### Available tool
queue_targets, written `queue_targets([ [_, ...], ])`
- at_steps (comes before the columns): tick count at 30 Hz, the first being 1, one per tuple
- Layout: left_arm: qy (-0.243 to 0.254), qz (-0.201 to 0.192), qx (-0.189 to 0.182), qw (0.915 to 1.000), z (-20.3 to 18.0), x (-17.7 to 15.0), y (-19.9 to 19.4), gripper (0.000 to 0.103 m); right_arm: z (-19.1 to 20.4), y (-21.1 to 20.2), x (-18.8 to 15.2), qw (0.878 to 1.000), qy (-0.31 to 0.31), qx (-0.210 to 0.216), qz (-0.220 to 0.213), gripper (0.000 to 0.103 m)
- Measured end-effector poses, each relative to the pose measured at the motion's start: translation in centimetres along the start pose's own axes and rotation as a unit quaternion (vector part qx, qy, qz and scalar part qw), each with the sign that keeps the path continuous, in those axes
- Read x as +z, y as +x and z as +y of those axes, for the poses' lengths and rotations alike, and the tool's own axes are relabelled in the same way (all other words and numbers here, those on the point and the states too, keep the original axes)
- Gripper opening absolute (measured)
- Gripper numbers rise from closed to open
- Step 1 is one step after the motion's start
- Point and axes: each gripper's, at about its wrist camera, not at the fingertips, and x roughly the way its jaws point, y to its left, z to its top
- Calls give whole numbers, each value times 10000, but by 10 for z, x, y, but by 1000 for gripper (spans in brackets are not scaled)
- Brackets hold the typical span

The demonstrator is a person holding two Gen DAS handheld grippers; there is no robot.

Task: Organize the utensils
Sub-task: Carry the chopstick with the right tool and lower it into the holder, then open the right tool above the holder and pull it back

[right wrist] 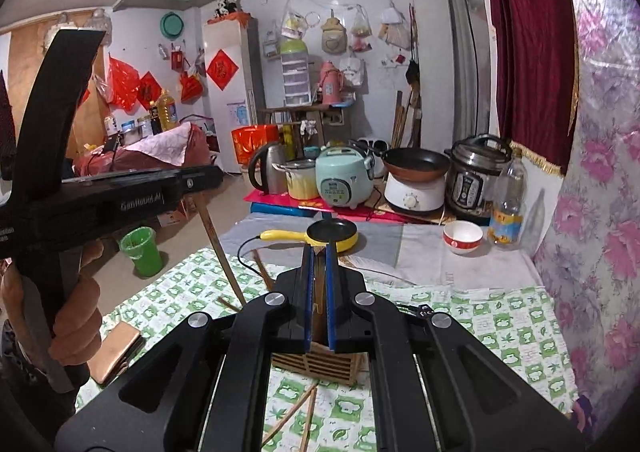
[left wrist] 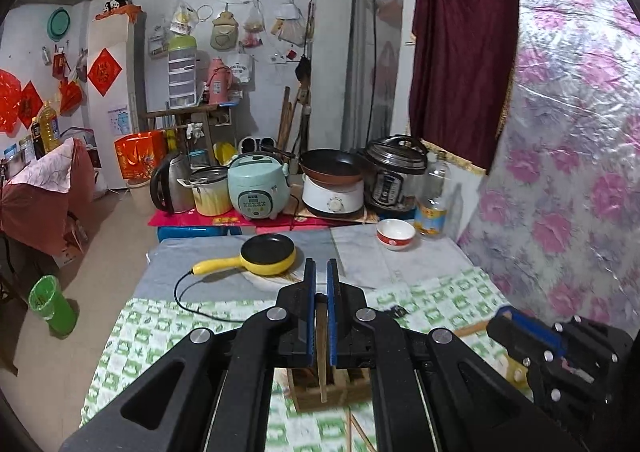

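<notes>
While both grippers are raised over the wooden holder [right wrist: 316,366], each one is closed on a single chopstick. The left gripper [left wrist: 321,312] pinches its chopstick [left wrist: 322,364] so that it hangs down toward the holder's slots, probably to drop it in upright. The right gripper [right wrist: 319,292] clamps another chopstick [right wrist: 319,312] between its blue pads. More loose chopsticks [right wrist: 294,418] lie on the green checked cloth [right wrist: 500,328] of the counter, just beside the holder, not yet collected.
</notes>
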Motion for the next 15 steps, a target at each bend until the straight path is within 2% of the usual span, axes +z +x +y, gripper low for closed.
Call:
queue_targets([
  [3, -62, 52, 42, 10000, 6, -1, 24, 6, -8, 20, -2, 9998, 45, -45, 161, 7],
  [9, -262, 296, -159, 9991, 18, -16, 65, 6, -18, 54, -7, 9988, 134, 3, 476, 7],
  [11, -328, 346, -191, 9987, 22, -24, 74, 9, -19, 71, -12, 9976, 85, 94, 688, 11],
  [13, -352, 476, -114, 9982, 25, -32, 80, 42, -21, 81, -16, 9969, 138, -65, 776, 11],
  [15, -340, 492, 24, 9982, 28, -36, 77, 48, -22, 82, -17, 9965, 217, -16, 805, 11],
])
